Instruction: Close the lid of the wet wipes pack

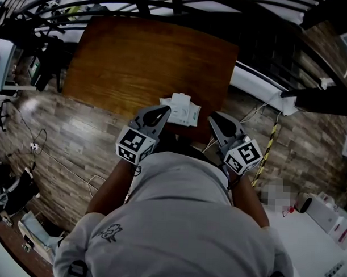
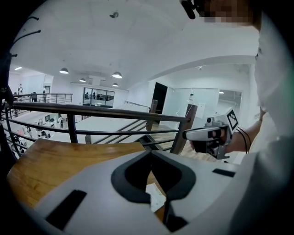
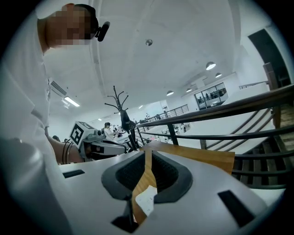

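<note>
Left gripper [image 1: 163, 111] and right gripper [image 1: 215, 118] both empty, jaws together. Pack [image 1: 180, 108] sits at near table [image 1: 136, 60] edge, just ahead of my tips. Likely light, soft, slippery film; lid stiffer, so I'd press there, pinning the body

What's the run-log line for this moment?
left gripper shut, empty | right gripper shut, empty | wet wipes pack at table edge, between grippers | open or closed: unclear

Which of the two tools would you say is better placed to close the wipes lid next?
Probably left: the left tool sits right at the wet wipes pack, while the right tool stands apart from it. Both are shut.
</note>
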### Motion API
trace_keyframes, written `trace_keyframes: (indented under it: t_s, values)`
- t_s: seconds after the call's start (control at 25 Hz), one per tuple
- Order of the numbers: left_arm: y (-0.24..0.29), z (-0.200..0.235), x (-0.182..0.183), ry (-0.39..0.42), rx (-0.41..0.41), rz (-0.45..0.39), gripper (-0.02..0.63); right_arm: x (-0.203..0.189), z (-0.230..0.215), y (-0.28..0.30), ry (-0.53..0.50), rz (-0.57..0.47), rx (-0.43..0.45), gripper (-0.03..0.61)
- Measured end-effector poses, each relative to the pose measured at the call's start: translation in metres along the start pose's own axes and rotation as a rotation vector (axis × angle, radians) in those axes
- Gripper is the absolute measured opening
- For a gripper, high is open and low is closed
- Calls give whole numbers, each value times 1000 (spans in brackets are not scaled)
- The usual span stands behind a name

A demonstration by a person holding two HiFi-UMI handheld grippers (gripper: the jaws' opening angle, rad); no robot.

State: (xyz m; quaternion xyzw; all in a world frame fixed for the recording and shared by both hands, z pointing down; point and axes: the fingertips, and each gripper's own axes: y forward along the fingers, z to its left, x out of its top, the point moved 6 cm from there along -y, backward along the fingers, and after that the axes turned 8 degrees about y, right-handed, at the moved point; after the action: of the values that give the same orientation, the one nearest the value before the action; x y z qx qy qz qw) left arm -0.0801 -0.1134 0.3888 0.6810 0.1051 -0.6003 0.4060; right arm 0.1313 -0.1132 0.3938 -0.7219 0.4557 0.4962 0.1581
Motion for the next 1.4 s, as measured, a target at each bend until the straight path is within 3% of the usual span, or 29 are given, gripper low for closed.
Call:
trace_keyframes:
  t_s: [0.44, 0.8, 0.96, 1.4]
  values:
    - [19, 12, -35, -24, -24, 85, 14, -23, -21, 24, -34, 71, -12, 38]
    - [38, 27, -80, -61, -50, 186, 14, -53, -52, 47, 75, 100, -40, 40]
    - [48, 42, -101, -98, -49, 230, 14, -71, -65, 58, 113, 128, -56, 84]
    - [74, 58, -150, -100, -90, 361, 14, -100, -92, 84, 152, 200, -73, 127]
